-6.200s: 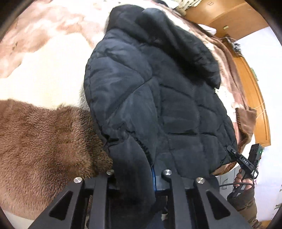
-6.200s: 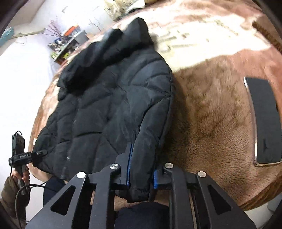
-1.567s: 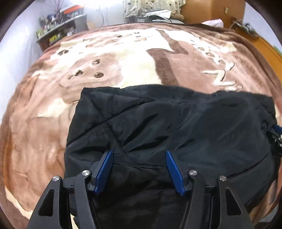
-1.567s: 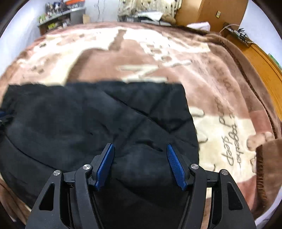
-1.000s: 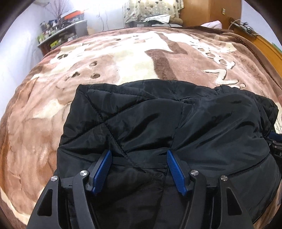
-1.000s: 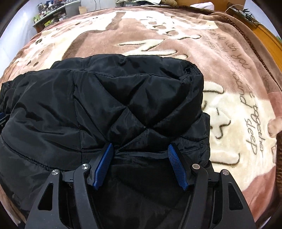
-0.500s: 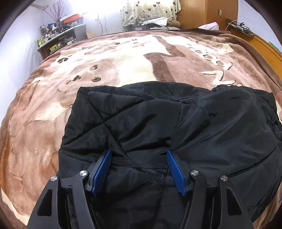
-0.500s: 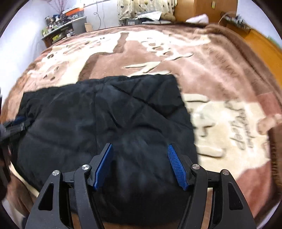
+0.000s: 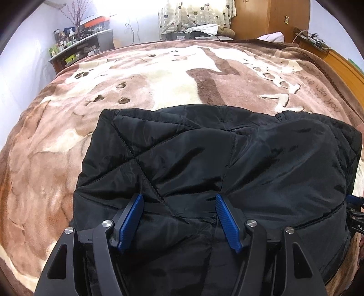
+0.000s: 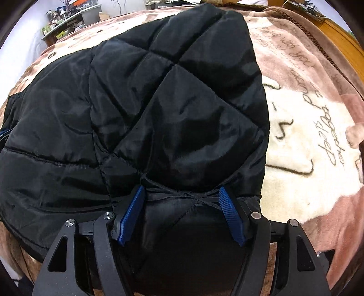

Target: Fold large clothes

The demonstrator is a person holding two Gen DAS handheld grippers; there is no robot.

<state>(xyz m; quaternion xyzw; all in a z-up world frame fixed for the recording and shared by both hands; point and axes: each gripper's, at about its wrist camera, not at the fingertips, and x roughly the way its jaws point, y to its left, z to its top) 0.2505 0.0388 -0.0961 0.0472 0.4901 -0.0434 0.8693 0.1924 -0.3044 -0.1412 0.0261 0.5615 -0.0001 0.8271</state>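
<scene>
A black quilted puffer jacket point(image 9: 216, 159) lies folded into a thick bundle on the brown and cream blanket point(image 9: 141, 75). My left gripper point(image 9: 178, 200) is open, its blue pads spread over the jacket's near edge with fabric bulging between them. My right gripper point(image 10: 180, 193) is also open and pushed close against the jacket point(image 10: 159, 95), which fills most of the right wrist view. The tip of the right gripper point(image 9: 355, 211) shows at the right edge of the left wrist view.
The blanket point(image 10: 318, 127) covers a large bed. A cluttered shelf point(image 9: 79, 50) stands at the far left. Wooden cabinets point(image 9: 261, 18) and a wooden bed frame point(image 9: 341, 63) are at the far right. A curtain point(image 9: 193, 16) hangs at the back.
The right gripper has moved in close to the jacket, which now looms much larger in its view. The left gripper has barely moved. Both stay open.
</scene>
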